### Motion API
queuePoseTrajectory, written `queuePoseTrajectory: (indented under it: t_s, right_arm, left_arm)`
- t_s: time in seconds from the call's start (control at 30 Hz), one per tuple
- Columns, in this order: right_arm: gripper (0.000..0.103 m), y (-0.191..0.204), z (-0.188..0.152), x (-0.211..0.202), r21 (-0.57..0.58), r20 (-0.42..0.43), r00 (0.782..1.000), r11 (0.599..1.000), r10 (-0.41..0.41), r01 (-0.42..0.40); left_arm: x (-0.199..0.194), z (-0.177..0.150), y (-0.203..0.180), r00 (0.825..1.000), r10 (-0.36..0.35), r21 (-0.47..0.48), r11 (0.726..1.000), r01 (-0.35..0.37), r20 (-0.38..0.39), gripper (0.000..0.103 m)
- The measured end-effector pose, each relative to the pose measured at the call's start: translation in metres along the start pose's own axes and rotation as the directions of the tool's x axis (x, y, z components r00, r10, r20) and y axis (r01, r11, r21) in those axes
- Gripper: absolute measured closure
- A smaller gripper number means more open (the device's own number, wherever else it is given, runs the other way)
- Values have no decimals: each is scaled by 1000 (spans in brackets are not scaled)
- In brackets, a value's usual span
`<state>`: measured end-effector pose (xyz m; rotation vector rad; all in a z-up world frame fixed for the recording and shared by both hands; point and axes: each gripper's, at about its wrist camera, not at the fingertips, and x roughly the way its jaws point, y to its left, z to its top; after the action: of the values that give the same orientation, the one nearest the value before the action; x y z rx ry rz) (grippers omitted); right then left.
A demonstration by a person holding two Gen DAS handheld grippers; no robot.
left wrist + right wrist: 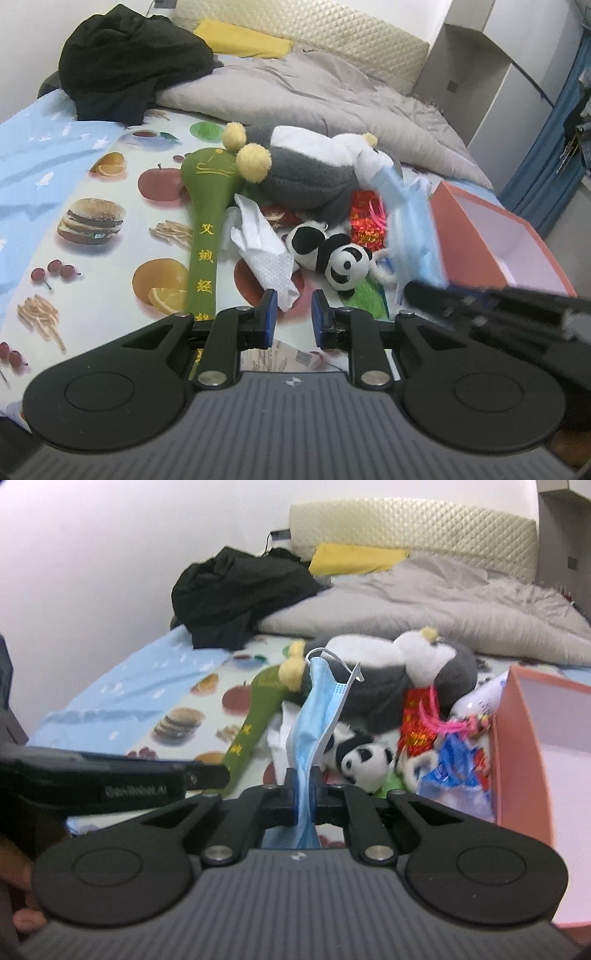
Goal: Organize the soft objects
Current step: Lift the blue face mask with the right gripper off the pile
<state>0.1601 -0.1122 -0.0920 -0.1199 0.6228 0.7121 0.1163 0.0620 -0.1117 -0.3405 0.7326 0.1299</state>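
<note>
My right gripper (303,786) is shut on a light blue face mask (317,716), which stands up between its pads above the bed. In the left wrist view the mask (410,229) shows blurred at the right. My left gripper (293,317) is open, with a gap between its blue pads and nothing in it; the corner of a crumpled white tissue (266,247) lies just beyond the left pad. On the fruit-print sheet (92,280) lie a green plush mallet (205,221), a grey and white plush (310,173) with yellow pompoms, and a small panda plush (332,254).
An open pink box (535,738) stands at the right, with a red foil packet (417,720), a blue plastic bag (454,771) and a white tube (484,698) beside it. Farther back are black clothing (129,62), a grey duvet (314,92) and a yellow pillow (243,38).
</note>
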Motion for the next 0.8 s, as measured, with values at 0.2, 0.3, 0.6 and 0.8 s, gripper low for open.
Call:
queuePoseTrajectory:
  t_s: [0.2,0.3,0.6,0.8]
  right_arm:
    - [93,-14,-12,-1,44,-36,999,999,-22,24]
    - [93,-18,-25,0,65,-70,997,997,-31,36]
    - [93,-28,-54,-4,117,-132,991,992,-31,47]
    - [94,-33,-59,-6,135,-144,989,989,-35,55]
  left_arm:
    - [24,-16,-6,994,-25,66,997,32,-111,77]
    - [37,-27,-6,987,-14,96,995,30,-160,68]
    - [65,-49,-13,977,68,230,973,-19,-204,51]
    - [72,-52,-13,978,97,249,967,-49,-184,70]
